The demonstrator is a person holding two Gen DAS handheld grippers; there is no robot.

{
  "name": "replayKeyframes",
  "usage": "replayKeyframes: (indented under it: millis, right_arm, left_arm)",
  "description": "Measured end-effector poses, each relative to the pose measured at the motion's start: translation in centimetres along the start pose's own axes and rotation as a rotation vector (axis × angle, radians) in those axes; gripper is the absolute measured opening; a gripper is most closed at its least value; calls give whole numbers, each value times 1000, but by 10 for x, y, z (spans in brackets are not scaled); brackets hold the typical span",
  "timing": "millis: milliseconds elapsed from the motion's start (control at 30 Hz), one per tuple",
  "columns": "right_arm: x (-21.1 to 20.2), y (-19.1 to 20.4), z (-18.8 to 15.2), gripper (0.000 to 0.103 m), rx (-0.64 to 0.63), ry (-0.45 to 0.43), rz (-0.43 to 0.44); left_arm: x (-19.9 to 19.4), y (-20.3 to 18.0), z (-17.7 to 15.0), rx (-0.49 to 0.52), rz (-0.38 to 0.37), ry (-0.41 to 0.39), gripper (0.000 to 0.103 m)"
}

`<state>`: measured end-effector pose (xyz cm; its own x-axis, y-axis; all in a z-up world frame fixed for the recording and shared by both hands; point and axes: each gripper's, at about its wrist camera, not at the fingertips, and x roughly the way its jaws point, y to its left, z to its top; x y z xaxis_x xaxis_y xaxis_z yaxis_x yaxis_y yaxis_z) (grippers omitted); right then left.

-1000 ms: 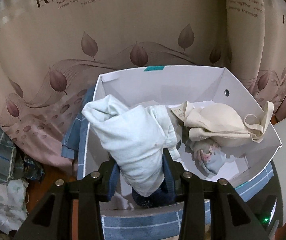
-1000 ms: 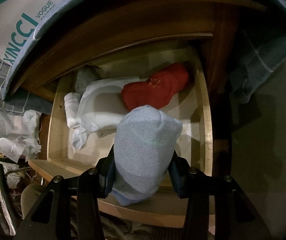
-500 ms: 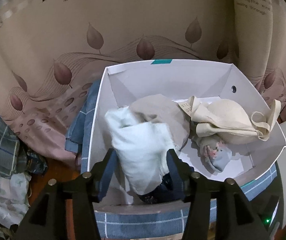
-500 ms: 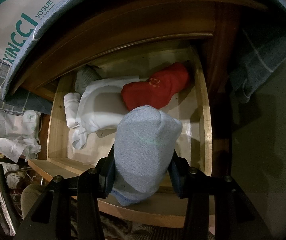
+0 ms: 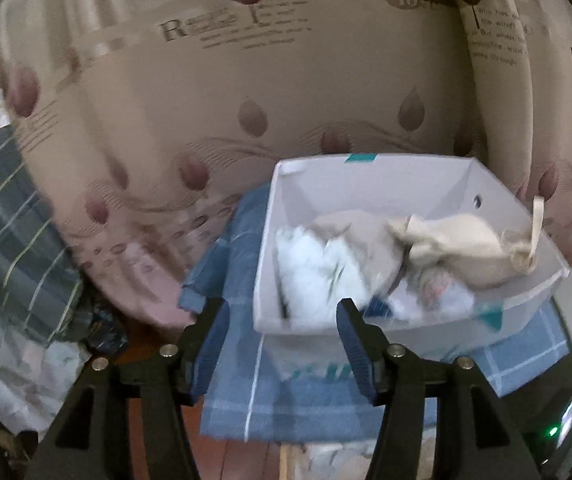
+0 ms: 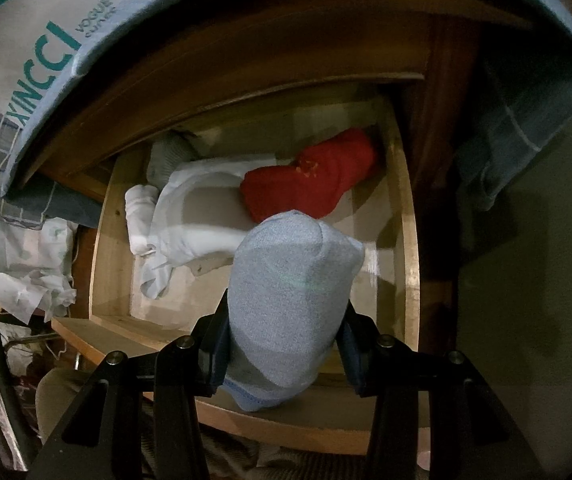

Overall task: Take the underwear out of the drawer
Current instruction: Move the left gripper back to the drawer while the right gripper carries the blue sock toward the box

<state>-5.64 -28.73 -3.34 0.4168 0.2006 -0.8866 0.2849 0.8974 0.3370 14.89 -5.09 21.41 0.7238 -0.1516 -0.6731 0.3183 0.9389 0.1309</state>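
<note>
White garment (image 5: 318,272) released into box (image 5: 370,178) by opening, now-empty L hand-held gripper (image 5: 282,348); grey underwear (image 6: 290,300) pinched by R hand-held gripper (image 6: 284,354), next for transfer.

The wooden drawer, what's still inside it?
Inside the wooden drawer lie a red garment, a white garment and something grey at the back. The held blue-grey underwear covers the front part.
</note>
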Motion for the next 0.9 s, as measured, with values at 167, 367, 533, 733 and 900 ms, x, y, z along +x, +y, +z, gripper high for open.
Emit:
replayKeyframes:
  millis: [167,367,533,733,900]
  right_arm:
    - [-3,3,0,43,-21,-20,-19]
    - [-13,4,0,43,-35,-59,-26]
    - [-24,13,2,43,-78,-78,-20]
    - [-56,25,11,43,-120,-140,-23]
    - [-89,35,22,43,-149,-200,-12]
  left_arm:
    - [1,4,-61,-5,57,44,57]
    - [17,-6,-132,-8,84,137,57]
    - [23,-16,-168,-13,68,177,57]
    - [29,-19,-190,-39,52,207,57]
    - [37,-16,-200,-75,38,237,57]
